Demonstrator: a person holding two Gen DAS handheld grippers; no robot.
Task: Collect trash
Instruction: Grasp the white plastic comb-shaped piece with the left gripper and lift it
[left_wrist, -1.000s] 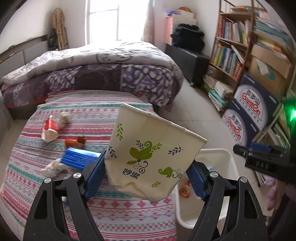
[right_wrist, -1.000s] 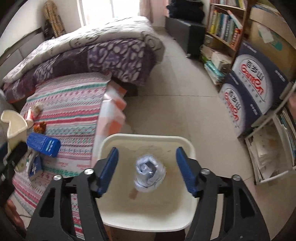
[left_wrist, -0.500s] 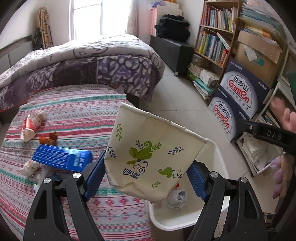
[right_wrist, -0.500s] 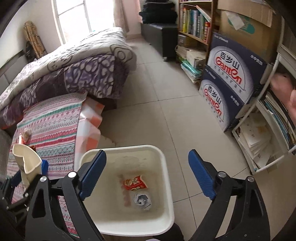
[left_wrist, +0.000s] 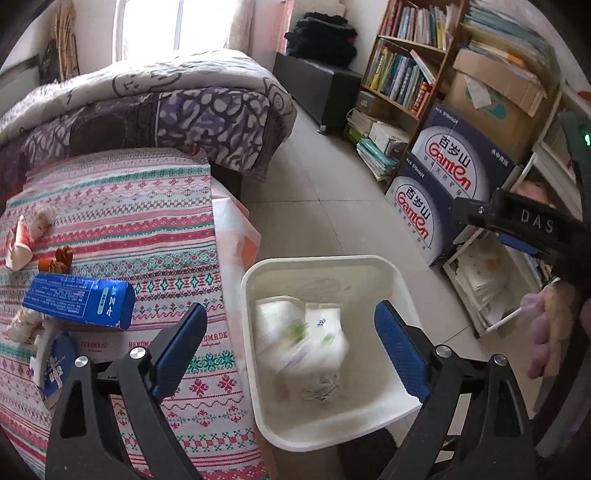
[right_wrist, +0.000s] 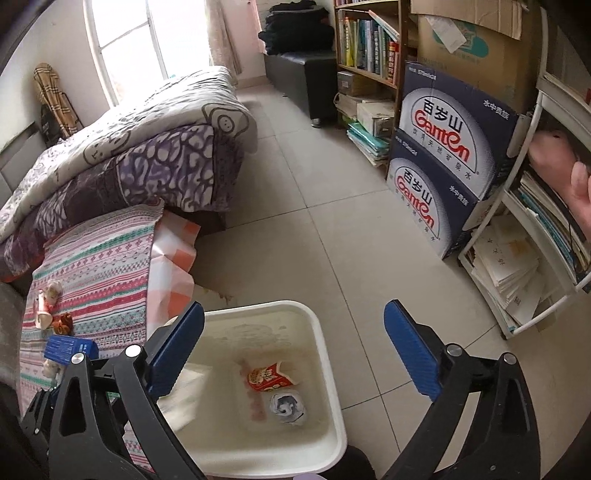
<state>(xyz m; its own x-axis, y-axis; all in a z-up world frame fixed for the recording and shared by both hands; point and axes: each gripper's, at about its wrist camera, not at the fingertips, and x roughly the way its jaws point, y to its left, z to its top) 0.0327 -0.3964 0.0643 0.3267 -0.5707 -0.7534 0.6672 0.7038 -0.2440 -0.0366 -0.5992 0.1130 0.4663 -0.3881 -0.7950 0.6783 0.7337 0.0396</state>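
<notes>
Left wrist view: left claw (left_wrist: 288, 345) spreading wide, just opening, paper bag (left_wrist: 301, 341) dropping blurred into the white bin (left_wrist: 321, 264); still lying on the striped bench (left_wrist: 147, 221): one blue box (left_wrist: 79, 299), some small scraps.

Right wrist view: right claw (right_wrist: 293, 347) standing spread, pinching nothing; already sitting in the bin: one red carton (right_wrist: 269, 376), one crumpled wad (right_wrist: 288, 408).

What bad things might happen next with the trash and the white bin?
1. The white plastic bin stands beside the striped cloth's edge; the open left gripper, hanging low over it, might knock it.
2. The blue cardboard box lies among crumpled tissues, so grabbing it may push them around.
3. The blurred cream paper bag fills much of the bin.
</notes>
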